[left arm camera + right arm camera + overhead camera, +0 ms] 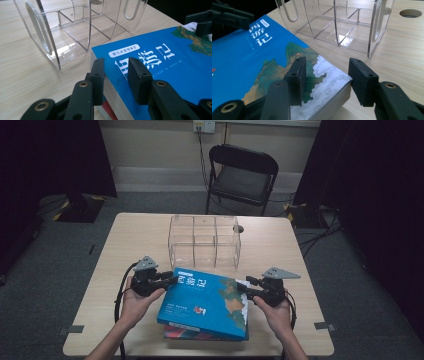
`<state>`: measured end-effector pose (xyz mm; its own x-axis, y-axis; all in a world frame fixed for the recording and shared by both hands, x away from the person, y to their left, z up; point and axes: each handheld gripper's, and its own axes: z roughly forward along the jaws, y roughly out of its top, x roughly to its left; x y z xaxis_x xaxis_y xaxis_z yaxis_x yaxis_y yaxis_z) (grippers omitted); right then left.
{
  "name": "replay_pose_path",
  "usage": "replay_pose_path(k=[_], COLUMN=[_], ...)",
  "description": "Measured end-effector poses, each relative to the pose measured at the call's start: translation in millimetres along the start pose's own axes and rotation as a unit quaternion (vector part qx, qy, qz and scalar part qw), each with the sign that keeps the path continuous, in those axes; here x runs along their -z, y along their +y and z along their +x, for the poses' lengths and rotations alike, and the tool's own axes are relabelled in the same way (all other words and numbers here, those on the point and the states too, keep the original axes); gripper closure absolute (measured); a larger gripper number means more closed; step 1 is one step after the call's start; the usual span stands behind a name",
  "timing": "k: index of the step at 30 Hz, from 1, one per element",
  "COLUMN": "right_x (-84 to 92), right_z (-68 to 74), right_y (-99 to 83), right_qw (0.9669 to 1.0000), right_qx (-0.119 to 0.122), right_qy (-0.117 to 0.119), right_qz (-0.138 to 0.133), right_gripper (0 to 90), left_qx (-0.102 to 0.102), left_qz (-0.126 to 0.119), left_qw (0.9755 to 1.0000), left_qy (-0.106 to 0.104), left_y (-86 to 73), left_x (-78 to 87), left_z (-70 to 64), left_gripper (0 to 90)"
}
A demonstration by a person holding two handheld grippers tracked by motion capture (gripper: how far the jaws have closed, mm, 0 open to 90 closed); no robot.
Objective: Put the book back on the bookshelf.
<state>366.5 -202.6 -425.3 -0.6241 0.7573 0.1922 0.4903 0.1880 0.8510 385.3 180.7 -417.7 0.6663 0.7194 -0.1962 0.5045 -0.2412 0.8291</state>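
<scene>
A thick blue book (pixel 210 300) with white characters and a green map on its cover lies on a red book (pixel 185 334) near the table's front edge. My left gripper (pixel 171 279) straddles the blue book's (pixel 175 65) far left corner. In the left gripper view (pixel 116 61), one jaw sits beside the page edge and the other over the cover, open. My right gripper (pixel 246 285) holds the right corner. In the right gripper view (pixel 328 60), one pad lies on the cover (pixel 242 57) and the other against the corner's edge.
A clear plastic organizer (pixel 204 240) with several compartments stands just behind the books, close to both grippers (pixel 75 32) (pixel 347 27). A round hole (pixel 239 228) is in the wooden table (pixel 135 245) beside it. A black folding chair (pixel 242 175) stands beyond the far edge.
</scene>
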Motion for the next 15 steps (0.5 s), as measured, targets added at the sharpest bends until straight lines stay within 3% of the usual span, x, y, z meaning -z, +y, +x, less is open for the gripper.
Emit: replay_pose_path(k=[4, 7, 10, 15], right_x=[8.3, 11.9, 18.8, 26.8], right_z=[8.6, 9.2, 12.3, 18.1], right_y=[-1.4, -3.6, -9.7, -14.8], right_qw=[0.9995, 0.9995, 0.9997, 0.9996], right_qx=[0.025, 0.024, 0.016, 0.017], right_qy=[-0.018, -0.016, -0.016, -0.020], right_qz=[0.010, 0.011, 0.007, 0.008], right_gripper=[50.5, 50.4, 50.4, 50.3], left_qx=[-0.002, -0.002, 0.011, 0.000], left_qz=[0.002, -0.001, -0.009, 0.006], left_qw=[1.0000, 1.0000, 0.9998, 0.9999], left_qy=[-0.001, 0.003, -0.010, -0.008], left_y=[5.1, 6.4, 8.5, 16.5], left_x=[-7.0, -10.7, -17.7, -23.9], left_z=[0.5, -0.7, 2.1, 1.1], left_gripper=[67.6, 67.9, 68.2, 68.7])
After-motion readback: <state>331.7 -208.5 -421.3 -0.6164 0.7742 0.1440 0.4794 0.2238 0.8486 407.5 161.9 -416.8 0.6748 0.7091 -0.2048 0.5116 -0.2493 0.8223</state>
